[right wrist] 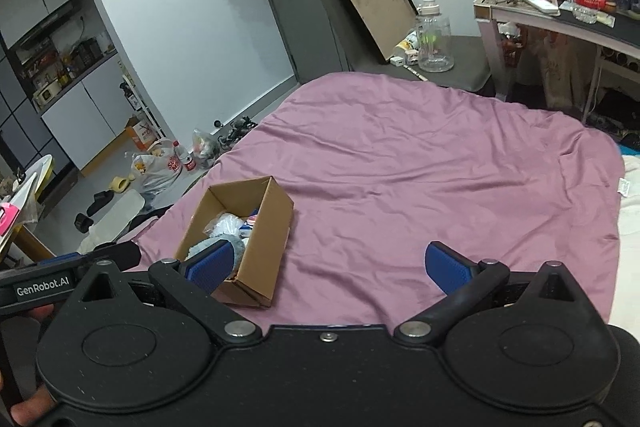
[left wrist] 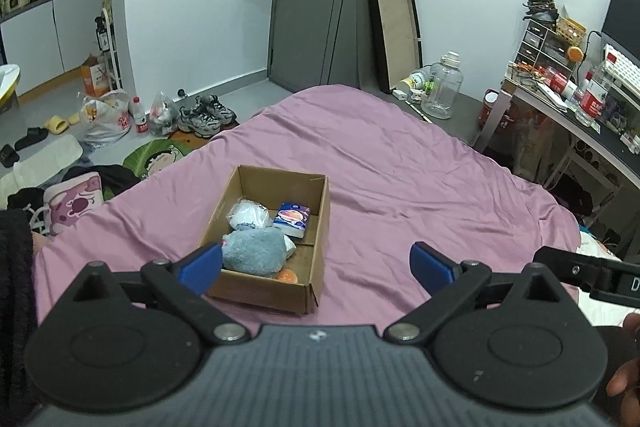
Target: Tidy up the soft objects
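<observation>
A cardboard box (left wrist: pixel 272 239) stands on the pink bed cover (left wrist: pixel 400 179), near the bed's left edge. In the left wrist view it is at about 11 o'clock from the left gripper (left wrist: pixel 316 263). In the box lie a grey-blue plush toy (left wrist: pixel 252 253), a white soft thing in a clear bag (left wrist: pixel 248 215), a small blue tissue pack (left wrist: pixel 292 219) and something orange (left wrist: pixel 288 275) in the near corner. The jaws of the left gripper are wide open and nothing is between them; its left pad (left wrist: pixel 202 267) only overlaps the box's near corner in the picture. The right gripper (right wrist: pixel 334 267) also has its jaws wide open and empty, above the bare cover, with the box at its 10 o'clock. At 2 o'clock, beyond the bed, stands a crowded desk (right wrist: pixel 560 15).
</observation>
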`<state>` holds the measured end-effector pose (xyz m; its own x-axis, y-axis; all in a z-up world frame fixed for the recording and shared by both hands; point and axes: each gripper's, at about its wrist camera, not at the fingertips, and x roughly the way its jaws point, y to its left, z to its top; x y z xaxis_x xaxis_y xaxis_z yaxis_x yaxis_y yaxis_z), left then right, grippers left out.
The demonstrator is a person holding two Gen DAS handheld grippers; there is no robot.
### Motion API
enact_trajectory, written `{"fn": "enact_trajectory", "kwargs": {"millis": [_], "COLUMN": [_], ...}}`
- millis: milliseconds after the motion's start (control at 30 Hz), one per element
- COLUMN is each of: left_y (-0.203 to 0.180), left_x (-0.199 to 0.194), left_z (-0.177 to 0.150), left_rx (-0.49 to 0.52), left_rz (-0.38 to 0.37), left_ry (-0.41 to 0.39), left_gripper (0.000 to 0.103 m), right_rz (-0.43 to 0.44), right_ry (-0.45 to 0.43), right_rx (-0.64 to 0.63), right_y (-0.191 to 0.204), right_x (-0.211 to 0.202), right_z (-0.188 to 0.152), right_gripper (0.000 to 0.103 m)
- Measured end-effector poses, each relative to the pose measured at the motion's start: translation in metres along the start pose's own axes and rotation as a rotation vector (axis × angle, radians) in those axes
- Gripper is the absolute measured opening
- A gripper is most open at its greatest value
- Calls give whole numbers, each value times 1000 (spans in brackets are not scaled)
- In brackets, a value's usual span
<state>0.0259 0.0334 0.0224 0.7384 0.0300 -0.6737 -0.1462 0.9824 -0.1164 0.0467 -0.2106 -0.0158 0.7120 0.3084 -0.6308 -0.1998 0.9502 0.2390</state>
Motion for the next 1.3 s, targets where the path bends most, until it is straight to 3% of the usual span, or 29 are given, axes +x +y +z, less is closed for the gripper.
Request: {"fn": "enact_trajectory", "kwargs": {"millis": [633, 1300], "left_y": [-11, -15], "left_x": [-49, -58], "left_z": [-16, -23], "left_rx": [34, 44], "left_rz": [9, -7], "left_ry": [-53, -60], "left_gripper": [99, 99], "right_rz": [15, 6], "right_ry": [-35, -54], "right_rx": [-88, -75], "right_y": [10, 7], "right_x": [-47, -60], "right_z": [-23, -24], "right_gripper": [103, 103]}}
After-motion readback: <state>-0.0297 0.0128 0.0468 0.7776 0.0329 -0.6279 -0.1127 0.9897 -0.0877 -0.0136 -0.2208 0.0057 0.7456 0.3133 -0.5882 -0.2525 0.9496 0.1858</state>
